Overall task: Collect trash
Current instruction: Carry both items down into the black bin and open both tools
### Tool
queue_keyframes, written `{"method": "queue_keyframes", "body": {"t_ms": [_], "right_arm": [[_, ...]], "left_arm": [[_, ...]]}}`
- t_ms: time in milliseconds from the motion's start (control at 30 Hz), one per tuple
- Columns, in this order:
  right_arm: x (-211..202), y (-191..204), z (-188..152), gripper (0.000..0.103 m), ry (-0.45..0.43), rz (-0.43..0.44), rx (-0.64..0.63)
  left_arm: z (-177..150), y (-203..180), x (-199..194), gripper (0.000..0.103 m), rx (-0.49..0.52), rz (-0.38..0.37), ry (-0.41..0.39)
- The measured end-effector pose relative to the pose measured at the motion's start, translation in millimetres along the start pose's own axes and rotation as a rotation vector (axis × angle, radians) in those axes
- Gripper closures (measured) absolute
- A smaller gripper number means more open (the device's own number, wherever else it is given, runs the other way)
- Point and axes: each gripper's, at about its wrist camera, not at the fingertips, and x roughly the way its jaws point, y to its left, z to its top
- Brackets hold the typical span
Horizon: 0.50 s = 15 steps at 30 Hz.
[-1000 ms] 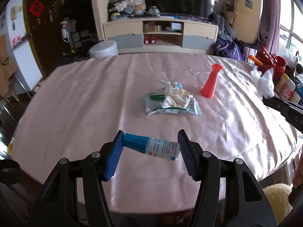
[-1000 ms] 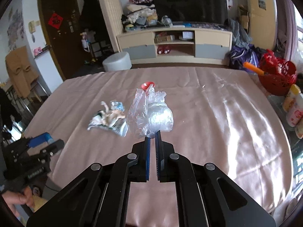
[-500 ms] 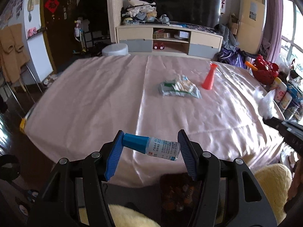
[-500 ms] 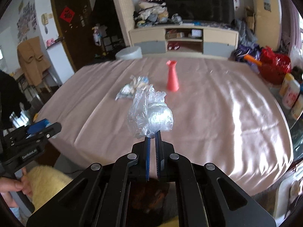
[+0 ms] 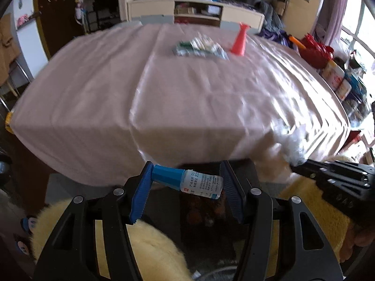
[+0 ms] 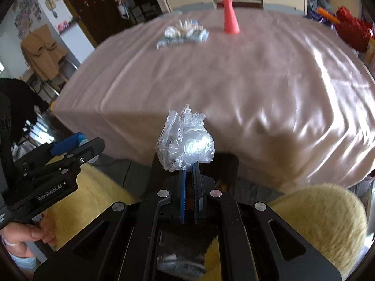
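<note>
A small white bottle with a blue cap and printed label (image 5: 191, 182) is clamped lengthwise, cap to the left, between the blue pads of the left gripper (image 5: 187, 187), whose jaws are held partly apart at the bottle's length. The load is carried off the near edge of the round table draped in a pale pink satin cloth (image 5: 164, 98), above the dark floor and a yellow fluffy rug (image 5: 150, 255), which suggests transport toward a bin that is not shown.

Further right, a crumpled ball of clear plastic film (image 6: 185, 142) is pinched by its lower edge between the nearly closed blue pads of the right gripper (image 6: 189, 175), so that the wad stands above the fingertips, likewise off the table's near edge.

Left on the far part of the cloth is a crumpled heap of wrappers and tissue (image 5: 201, 48), judged to be trash not yet collected. Just to its right, close but apart, a coral-red plastic vase (image 5: 240, 39) stands upright. Bottles and a red basket are crowded at the far right rim.
</note>
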Motion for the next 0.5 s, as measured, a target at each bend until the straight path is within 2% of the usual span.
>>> {"method": "queue_keyframes", "body": {"t_ms": [167,367,433,500], "right_arm": [[19.0,-3.3,-11.3,0.093,0.070,-0.012,0.001],[25.4,-6.3,-12.4,0.092,0.101,-0.022,0.006],[27.3,-6.2,-12.3,0.091,0.108,-0.022,0.004],[29.9,-4.4,-11.8,0.084,0.116,-0.022,0.001]], "left_arm": [[-1.7,-8.9,15.0,0.048,0.009,-0.032,0.043],[2.2,-11.2,23.7,0.048,0.001,-0.060,0.074],[3.1,-13.0,26.0,0.044,0.003,-0.072,0.081],[4.1,-15.7,28.2,0.036,0.010,-0.075,0.084]]}}
